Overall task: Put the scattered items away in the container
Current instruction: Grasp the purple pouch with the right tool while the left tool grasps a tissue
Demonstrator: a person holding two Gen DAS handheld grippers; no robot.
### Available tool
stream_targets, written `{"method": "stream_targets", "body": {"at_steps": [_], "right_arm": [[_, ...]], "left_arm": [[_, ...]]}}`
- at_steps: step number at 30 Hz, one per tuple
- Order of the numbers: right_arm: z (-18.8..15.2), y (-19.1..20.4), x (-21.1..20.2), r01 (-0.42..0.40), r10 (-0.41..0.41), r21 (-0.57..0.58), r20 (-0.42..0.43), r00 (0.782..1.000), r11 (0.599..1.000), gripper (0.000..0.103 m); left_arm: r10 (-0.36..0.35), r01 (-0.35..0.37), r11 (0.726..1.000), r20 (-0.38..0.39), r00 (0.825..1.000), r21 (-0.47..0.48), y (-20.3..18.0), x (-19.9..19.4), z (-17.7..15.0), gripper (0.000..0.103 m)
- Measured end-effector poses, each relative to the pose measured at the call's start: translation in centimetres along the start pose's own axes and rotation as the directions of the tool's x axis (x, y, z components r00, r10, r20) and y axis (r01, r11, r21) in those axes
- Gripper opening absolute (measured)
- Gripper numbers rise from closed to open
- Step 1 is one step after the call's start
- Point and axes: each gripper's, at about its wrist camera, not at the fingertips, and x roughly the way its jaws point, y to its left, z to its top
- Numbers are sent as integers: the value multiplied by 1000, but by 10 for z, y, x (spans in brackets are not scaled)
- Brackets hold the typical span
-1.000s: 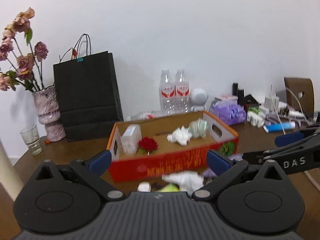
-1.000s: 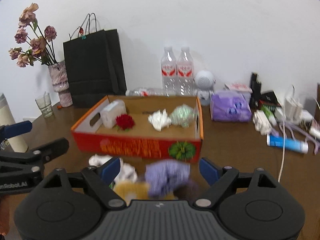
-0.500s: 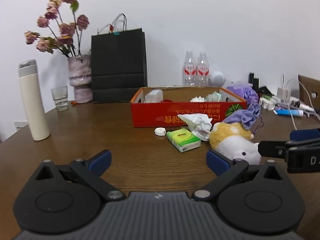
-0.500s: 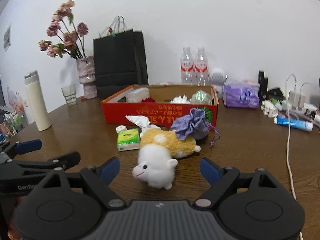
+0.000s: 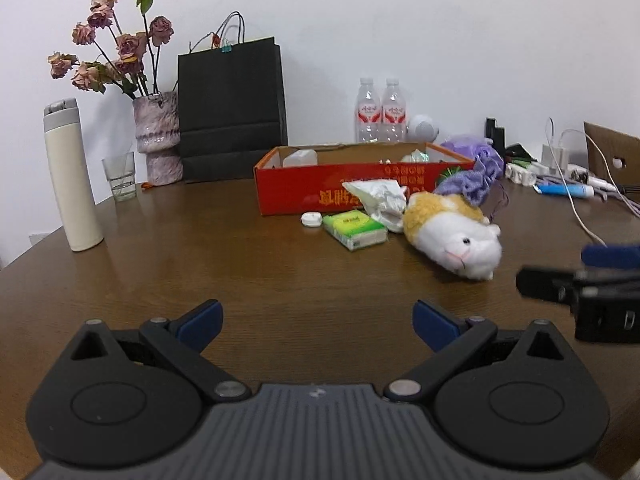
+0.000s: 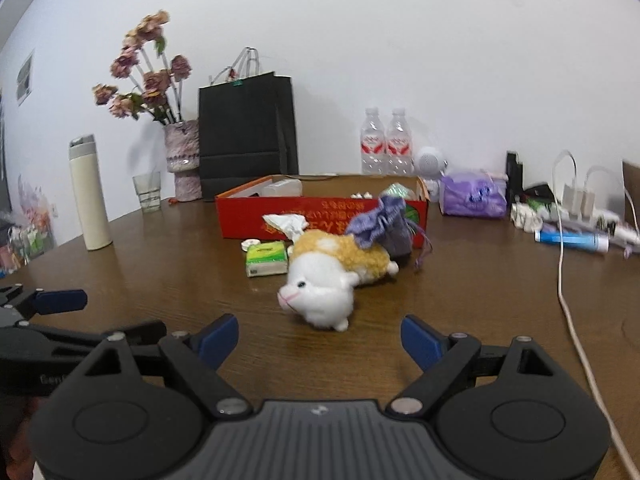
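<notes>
- Right gripper (image 6: 318, 338): jaws wide, nothing between the blue pads, low over the wood table (image 6: 480, 300).
- Left gripper (image 5: 316, 320): jaws wide too, empty, over bare tabletop w/ no item near its pads.
- Landmark = red cardboard box (image 5: 288, 194), mid-table, open top, printed front wall facing the cams.
- Inside the box: white plastic container (image 5: 300, 157) at the left end, crinkly greenish wrapper (image 5: 416, 156) toward the right end; other bits too small to tell.
- Plush hamster (image 6: 332, 276), orange & white, lies on its side in front of the box's right half, face toward the right gripper, just ahead of its open pads.
- Purple drawstring pouch (image 6: 384, 226) leans between the plush's back and the box front, touching both as far as can be told.
- Crumpled white tissue (image 5: 378, 198) rests against the box front, mid-wall, touching the plush.
- Green tissue pack (image 5: 354, 230) lies flat just in front of the box, beside the crumpled tissue.
- Small white round cap (image 5: 311, 219) on the table close to the box front, left of the green pack.
- Behind the box: black paper bag (image 5: 232, 108), vase w/ dried roses (image 5: 156, 136), two water bottles (image 5: 380, 110).
- Well left of the box: cream thermos (image 5: 72, 176), drinking glass (image 5: 119, 176).
- Right of the box: purple wipes pack (image 6: 472, 198), blue tube (image 6: 572, 240), white cable (image 6: 568, 288), misc. clutter.
</notes>
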Motion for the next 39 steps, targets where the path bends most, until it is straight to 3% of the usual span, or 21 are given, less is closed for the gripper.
{"method": "stream_targets", "body": {"at_steps": [3,8,10,14,17,18,20,21,23,25,26,28,33,36,39], "right_arm": [[7,-5,11,14,-14,2,-46,999,1000,85],[27,-21,27,49,-49,65,3,999,997,85],[37,-32,40,49,-49,92,-5,999,995,85],[66,-54,78,63,-59,103,-41,997,993,83],[88,-67,110,56,-47,128,-72,996,990,78],[95,-70,121,54,-43,132,-82,996,990,75],[102,-72,140,52,-38,132,-107,994,990,65],[104,-73,148,53,-36,132,-126,991,990,60],[105,-73,165,33,-9,137,-169,986,990,44],[105,-73,174,27,-3,138,-176,984,990,36],[106,-71,176,23,0,134,-170,985,991,28],[109,-65,177,25,-7,112,-163,987,993,21],[126,-53,140,49,-47,51,-52,998,997,18],[124,-46,86,40,-38,-23,80,996,999,19],[106,-39,34,28,-16,-73,149,989,997,19]], "left_arm": [[-19,19,999,-2,1000,-30,6,9,6,103],[-67,67,998,17,998,9,5,42,44,103],[-99,99,995,-16,995,-16,3,67,64,103],[-195,179,975,-131,972,-129,-6,128,100,99],[-269,235,951,-163,949,-201,-14,164,115,94],[-275,238,948,-170,946,-212,-17,173,117,90],[-267,222,950,-200,943,-220,-21,191,120,54],[-267,217,950,-224,937,-225,-21,198,120,47],[-294,229,940,-264,918,-253,-18,208,118,19],[-320,238,924,-263,910,-300,-12,213,118,8],[-322,239,919,-252,913,-313,-10,213,119,5],[-317,241,919,-221,922,-311,-6,207,125,4],[-315,279,908,-69,947,-312,17,143,144,4],[-313,285,898,-31,949,-334,39,92,132,4],[-350,308,884,-61,935,-353,56,56,97,4]]}}
